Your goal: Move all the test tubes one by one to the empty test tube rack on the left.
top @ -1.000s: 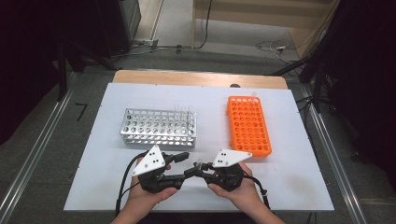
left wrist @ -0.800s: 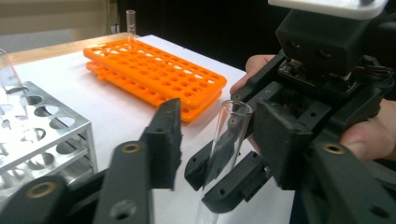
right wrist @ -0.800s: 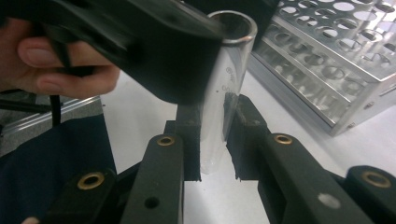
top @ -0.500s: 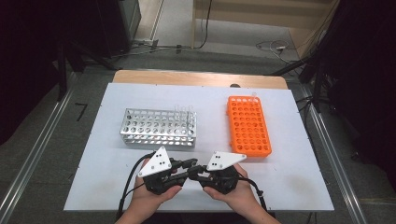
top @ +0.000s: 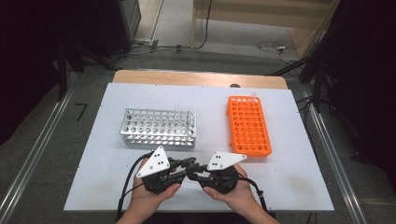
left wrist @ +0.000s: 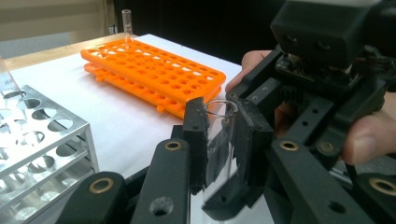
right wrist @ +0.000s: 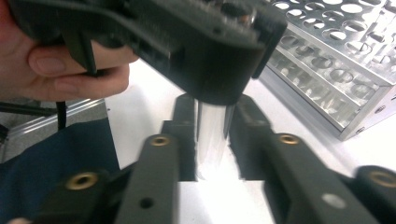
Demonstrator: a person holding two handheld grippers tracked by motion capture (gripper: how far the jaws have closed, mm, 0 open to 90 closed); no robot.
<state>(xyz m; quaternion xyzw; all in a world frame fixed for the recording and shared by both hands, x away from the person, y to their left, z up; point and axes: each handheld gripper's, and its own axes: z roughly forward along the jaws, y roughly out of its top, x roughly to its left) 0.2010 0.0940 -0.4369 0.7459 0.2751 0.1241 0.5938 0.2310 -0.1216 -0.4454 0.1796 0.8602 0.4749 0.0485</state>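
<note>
High view first: we've got a white table [top: 112, 186] w/ a silver metal test-tube rack [top: 159, 127] left of centre and an orange test-tube rack [top: 248, 124] to the right, well apart from each other. A few clear tubes stand at the far right end of the metal rack; one clear tube stands at the far right corner of the orange one. At the near edge, both hands come in. The left gripper [top: 190, 167] and right gripper [top: 196, 173] meet tip to tip, just near of the metal rack, between the two racks' near ends.

Left gripper view: we see its two black jaws clenched on a clear glass test tube [left wrist: 219, 135], open mouth up, standing about upright between the pads. The right gripper [left wrist: 243, 121] sits just beyond, a hand [left wrist: 369, 140] wrapped round it. Orange rack [left wrist: 154, 70] lies farther off w/ a lone tube [left wrist: 126, 23] at its far corner; metal rack [left wrist: 32, 140] at the left.

Right gripper view: the tube [right wrist: 212, 140] runs between this gripper's jaws too, pads just beside it on both sides, but we cannot tell whether they're actually pressing it. The left gripper [right wrist: 219, 51] hangs over the top, the left hand [right wrist: 60, 60] gripping it. Metal rack [right wrist: 336, 65] at the far right.
</note>
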